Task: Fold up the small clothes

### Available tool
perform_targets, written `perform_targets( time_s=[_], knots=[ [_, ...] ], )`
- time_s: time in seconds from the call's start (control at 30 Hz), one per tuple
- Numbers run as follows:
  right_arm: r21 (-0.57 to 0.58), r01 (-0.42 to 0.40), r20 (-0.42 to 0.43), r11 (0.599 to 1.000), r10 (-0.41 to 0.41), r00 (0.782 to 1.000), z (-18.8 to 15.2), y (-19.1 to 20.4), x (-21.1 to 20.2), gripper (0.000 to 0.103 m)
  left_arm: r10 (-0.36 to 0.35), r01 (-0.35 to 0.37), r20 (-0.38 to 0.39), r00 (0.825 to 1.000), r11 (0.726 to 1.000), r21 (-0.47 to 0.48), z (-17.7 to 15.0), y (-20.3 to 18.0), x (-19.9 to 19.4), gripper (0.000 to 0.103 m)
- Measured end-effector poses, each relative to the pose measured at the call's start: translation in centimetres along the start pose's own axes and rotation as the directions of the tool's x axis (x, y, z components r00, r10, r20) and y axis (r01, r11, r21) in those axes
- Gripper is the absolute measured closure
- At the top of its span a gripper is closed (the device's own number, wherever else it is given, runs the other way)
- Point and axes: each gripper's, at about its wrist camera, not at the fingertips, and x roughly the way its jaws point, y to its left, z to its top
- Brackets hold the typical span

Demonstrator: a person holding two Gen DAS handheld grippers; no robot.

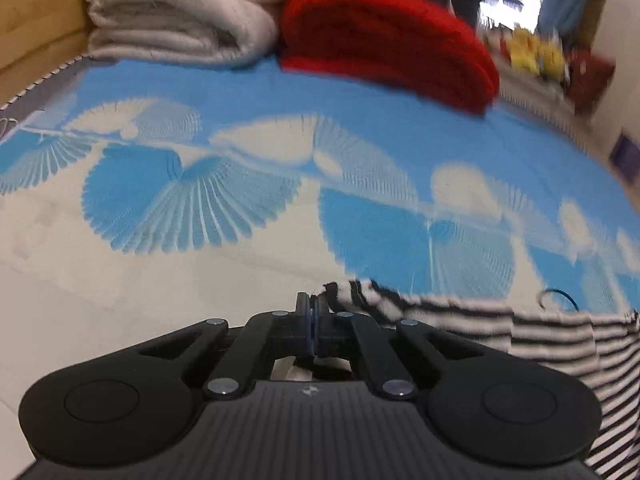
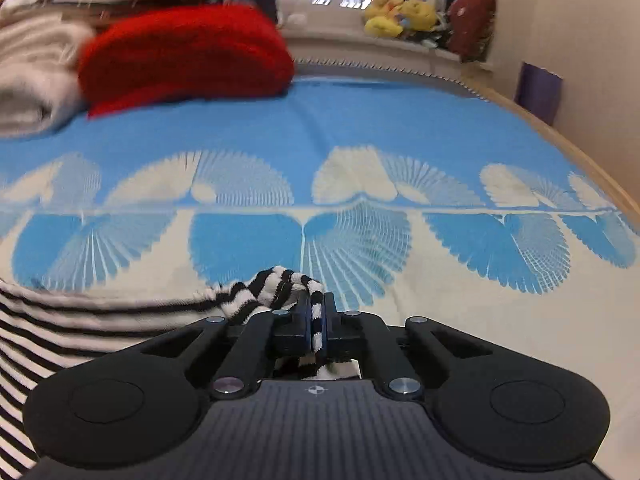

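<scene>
1. My left gripper (image 1: 312, 312) had its jaws pressed together on a corner of the black-and-white striped garment (image 1: 540, 336); the cloth bunched just right of the fingertips and ran off to the right and down past the gripper body.
2. My right gripper (image 2: 317, 312) was clamped on the same striped garment (image 2: 120, 320), a strip of it showing between the blue pads (image 2: 308, 322), with a bunched fold rising just left of the jaws and the rest spreading away to the left.
3. So I saw the garment stretched between the two grippers, held at two points above the bed.
4. Just beyond both sets of jaws lay the blue and cream bedspread (image 2: 360, 128), patterned with fan shapes.
5. Farther ahead and right of the left jaws sat a folded red blanket (image 1: 384, 36), touching a stack of folded cream blankets (image 1: 180, 12) to its left.
6. Farthest ahead, right of the right jaws, I made out yellow plush toys (image 2: 400, 14) on a ledge under a bright window, blurred.
</scene>
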Motion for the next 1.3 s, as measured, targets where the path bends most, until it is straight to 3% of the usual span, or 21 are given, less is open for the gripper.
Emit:
perform_targets(
  time_s=[0.07, 0.1, 0.17, 0.23, 0.27, 0.3, 0.37, 0.47, 0.53, 0.6, 0.63, 0.7, 0.77, 0.87, 0.97, 1.07, 1.13, 1.2, 1.23, 1.3],
  knots=[
    [-0.023, 0.012, -0.092, 1.000, -0.014, 0.996, -0.7, 0.5, 1.5, 0.099, -0.002, 0.005, -0.130, 0.992, 1.000, 0.027, -1.1, -0.5, 1.5, 0.099],
    [-0.038, 0.012, -0.156, 0.999, -0.018, 0.988, -1.3, 0.7, 2.3, 0.098, 0.027, -0.025, -0.129, 0.991, 1.000, 0.017, -1.3, -0.4, 1.2, 0.095],
    [-0.059, 0.030, -0.201, 0.998, -0.042, 0.979, -2.0, 1.0, 2.5, 0.094, 0.056, -0.059, -0.084, 0.995, 0.998, -0.035, -0.9, 0.3, -0.4, 0.086],
    [-0.060, 0.043, -0.163, 0.997, -0.052, 0.985, -1.6, 1.0, 0.7, 0.077, 0.025, -0.028, -0.032, 0.999, 0.994, -0.108, -0.1, 1.1, -2.9, 0.084],
    [-0.044, 0.038, -0.145, 0.998, -0.044, 0.988, -1.4, 0.7, -0.4, 0.074, 0.009, -0.009, -0.001, 1.000, 0.992, -0.127, 0.2, 1.4, -4.6, 0.082],
    [-0.022, 0.028, -0.129, 0.999, -0.030, 0.991, -1.3, 0.1, -1.7, 0.070, 0.003, -0.001, 0.017, 1.000, 0.992, -0.125, 0.3, 1.5, -5.8, 0.075],
    [0.016, 0.007, -0.118, 1.000, -0.005, 0.993, -0.8, -1.1, -4.2, 0.067, -0.001, 0.003, 0.020, 1.000, 0.994, -0.112, 0.7, 1.7, -8.4, 0.068],
    [0.104, -0.047, -0.131, 0.993, 0.060, 0.989, -1.2, -3.1, -7.9, 0.061, -0.021, 0.022, 0.010, 1.000, 0.990, -0.141, 0.7, 2.4, -12.0, 0.067],
    [0.160, -0.078, -0.142, 0.984, 0.101, 0.985, -2.4, -4.6, -10.3, 0.056, 0.026, -0.016, 0.061, 0.998, 0.988, -0.151, -0.2, 2.8, -15.3, 0.067],
    [0.199, -0.086, -0.151, 0.976, 0.117, 0.982, -4.2, -5.5, -11.9, 0.051, 0.107, -0.088, 0.127, 0.986, 0.985, -0.147, -2.5, 2.7, -18.2, 0.057],
    [0.218, -0.083, -0.161, 0.972, 0.120, 0.980, -5.1, -5.8, -12.4, 0.051, 0.112, -0.093, 0.130, 0.985, 0.985, -0.148, -3.8, 2.7, -18.9, 0.054],
    [0.257, -0.071, -0.200, 0.964, 0.126, 0.972, -7.4, -6.6, -12.8, 0.051, 0.095, -0.082, 0.085, 0.992, 0.987, -0.140, -6.7, 2.5, -18.3, 0.045],
    [0.292, -0.030, -0.249, 0.956, 0.106, 0.963, -9.3, -7.2, -13.0, 0.051, 0.080, -0.082, -0.025, 0.996, 0.990, -0.111, -9.9, 2.3, -15.6, 0.045],
    [0.365, -0.013, -0.285, 0.931, 0.125, 0.950, -11.4, -8.0, -13.1, 0.051, 0.035, -0.075, -0.220, 0.975, 0.981, -0.177, -12.6, 3.0, -11.7, 0.045],
    [0.384, 0.042, -0.354, 0.922, 0.105, 0.929, -13.1, -8.3, -12.2, 0.051, -0.003, -0.045, -0.279, 0.960, 0.985, -0.165, -13.3, 3.2, -10.3, 0.044],
    [0.392, 0.038, -0.361, 0.919, 0.116, 0.925, -13.8, -8.2, -11.9, 0.051, 0.000, -0.049, -0.296, 0.955, 0.986, -0.157, -13.9, 3.3, -9.9, 0.045],
    [0.377, 0.028, -0.364, 0.926, 0.121, 0.923, -14.1, -7.8, -11.8, 0.051, -0.005, -0.040, -0.289, 0.957, 0.988, -0.149, -14.1, 3.1, -10.0, 0.051],
    [0.357, 0.018, -0.369, 0.934, 0.123, 0.921, -14.1, -7.4, -11.6, 0.054, 0.001, -0.033, -0.282, 0.959, 0.994, -0.108, -14.1, 2.7, -9.9, 0.097],
    [0.342, 0.014, -0.368, 0.940, 0.120, 0.922, -14.2, -7.2, -11.6, 0.068, 0.007, -0.035, -0.270, 0.963, 0.994, -0.101, -14.2, 3.0, -10.2, 0.097],
    [0.321, 0.008, -0.364, 0.947, 0.116, 0.924, -14.1, -7.1, -11.6, 0.082, 0.029, -0.056, -0.217, 0.976, 0.991, -0.123, -14.2, 3.7, -11.6, 0.098]
  ],
)
